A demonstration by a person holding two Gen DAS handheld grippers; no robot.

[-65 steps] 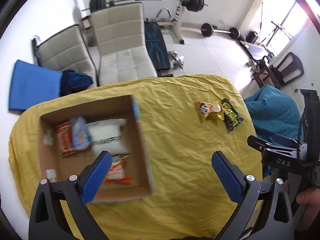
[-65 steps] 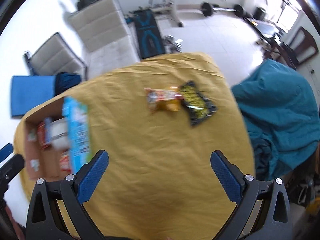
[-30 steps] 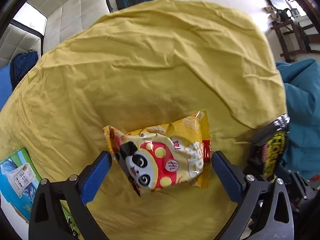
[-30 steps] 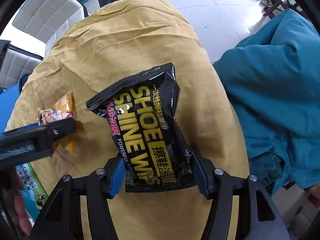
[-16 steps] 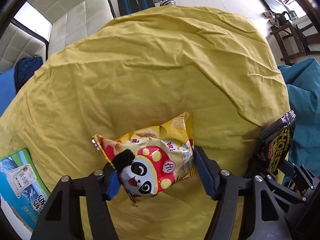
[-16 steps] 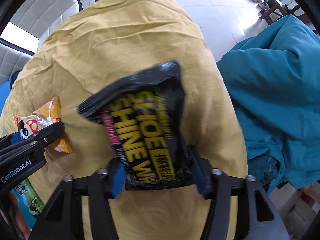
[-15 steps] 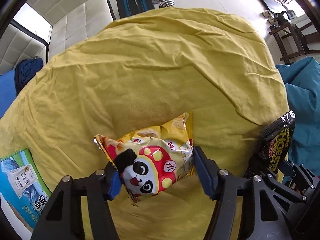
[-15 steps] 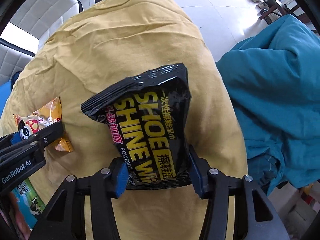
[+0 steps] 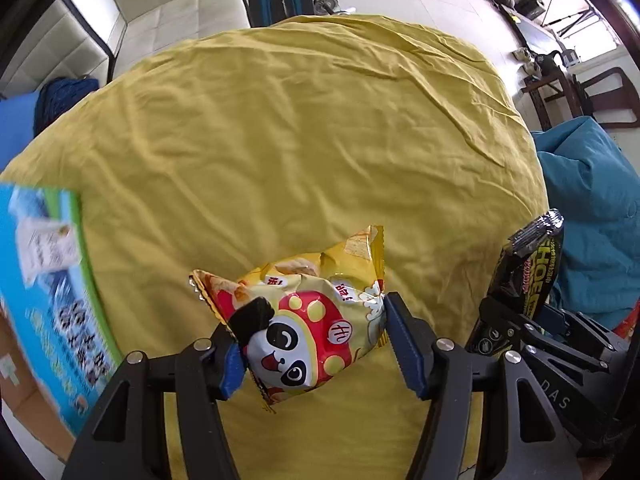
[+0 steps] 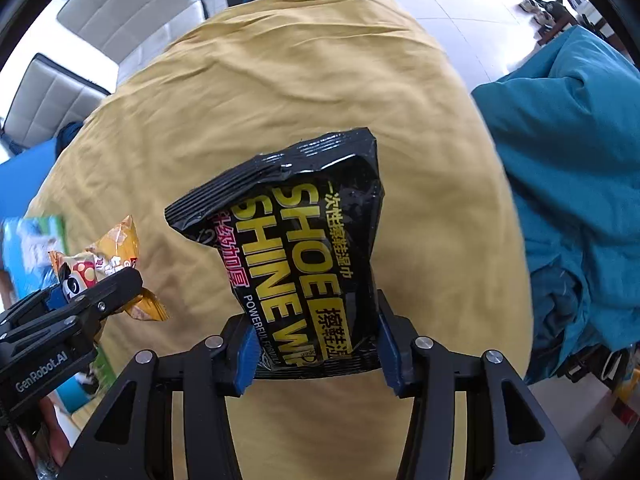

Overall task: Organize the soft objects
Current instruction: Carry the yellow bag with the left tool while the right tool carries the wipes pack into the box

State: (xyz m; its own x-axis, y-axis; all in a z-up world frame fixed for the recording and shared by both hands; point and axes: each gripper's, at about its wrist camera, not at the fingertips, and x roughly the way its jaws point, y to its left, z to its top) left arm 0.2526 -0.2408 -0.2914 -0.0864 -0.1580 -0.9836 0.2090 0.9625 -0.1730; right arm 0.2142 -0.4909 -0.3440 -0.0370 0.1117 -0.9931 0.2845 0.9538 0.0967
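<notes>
Both claws have just closed and lifted clear of the yellow cloth (image 9: pixel 320 128) — your left gripper (image 9: pixel 312 344) pinches the panda snack bag (image 9: pixel 308 320), your right gripper (image 10: pixel 314 350) the black shoe-wipe pack (image 10: pixel 304 256) — so both soft items look ready to carry to the box (image 9: pixel 40 292) off your left claw's left side.

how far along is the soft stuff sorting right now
Done: the yellow cloth is bare of loose packs. In hand: the left gripper is shut on the panda snack bag, the right gripper on the black wipes pack. Left: both go into the box.
</notes>
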